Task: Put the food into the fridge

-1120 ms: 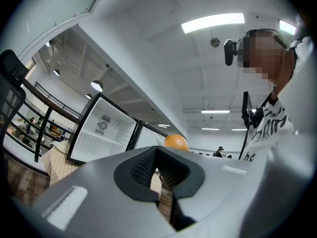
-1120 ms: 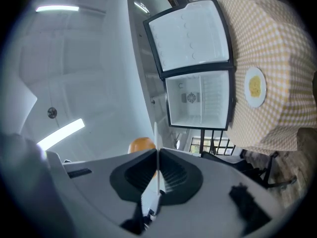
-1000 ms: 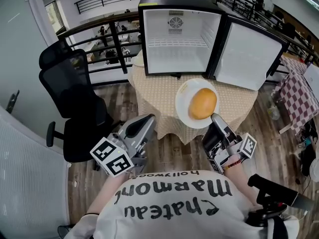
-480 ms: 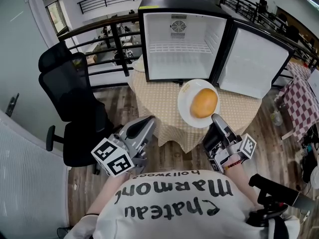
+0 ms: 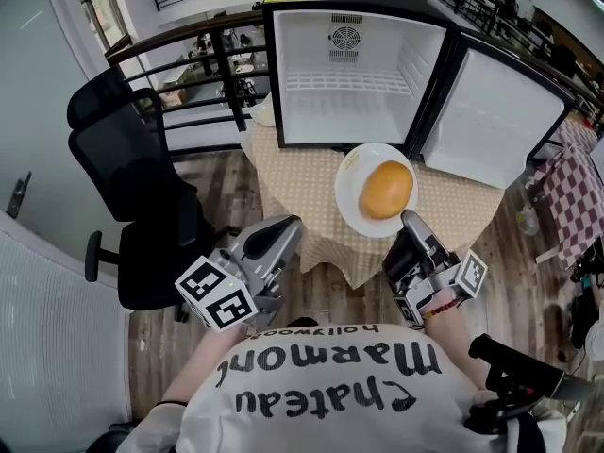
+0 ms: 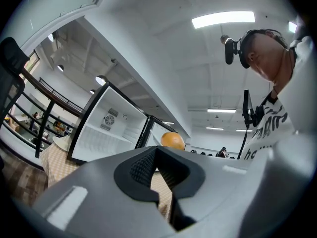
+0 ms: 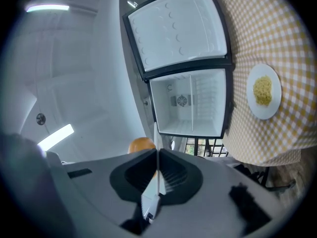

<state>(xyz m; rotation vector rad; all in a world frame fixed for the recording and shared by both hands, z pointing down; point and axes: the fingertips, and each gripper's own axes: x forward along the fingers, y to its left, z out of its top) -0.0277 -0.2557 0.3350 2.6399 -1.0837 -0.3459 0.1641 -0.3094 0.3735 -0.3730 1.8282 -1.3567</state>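
A white plate point(image 5: 347, 183) carrying an orange bun point(image 5: 387, 189) hangs above the table's near edge. My right gripper point(image 5: 408, 221) is shut on the plate's near rim. In the right gripper view the thin white rim of the plate point(image 7: 156, 139) runs between the closed jaws of the right gripper point(image 7: 157, 156), and the bun point(image 7: 141, 145) peeks over them. The small fridge point(image 5: 351, 74) stands on the table with its door point(image 5: 491, 116) swung wide to the right and its inside bare. My left gripper point(image 5: 286, 228) is low at the left, shut, with nothing in it.
The table point(image 5: 302, 192) has a checked cloth. A second plate with yellow food point(image 7: 264, 90) lies on it beside the fridge. A black office chair point(image 5: 132, 173) stands at the left. A dark railing point(image 5: 203, 59) runs behind the table. A checked cloth point(image 5: 576, 182) shows at the right.
The fridge and table loom slightly larger in the head view. The plate with the bun has drifted a little toward the fridge, still in the right gripper's hold. The left gripper has barely moved.
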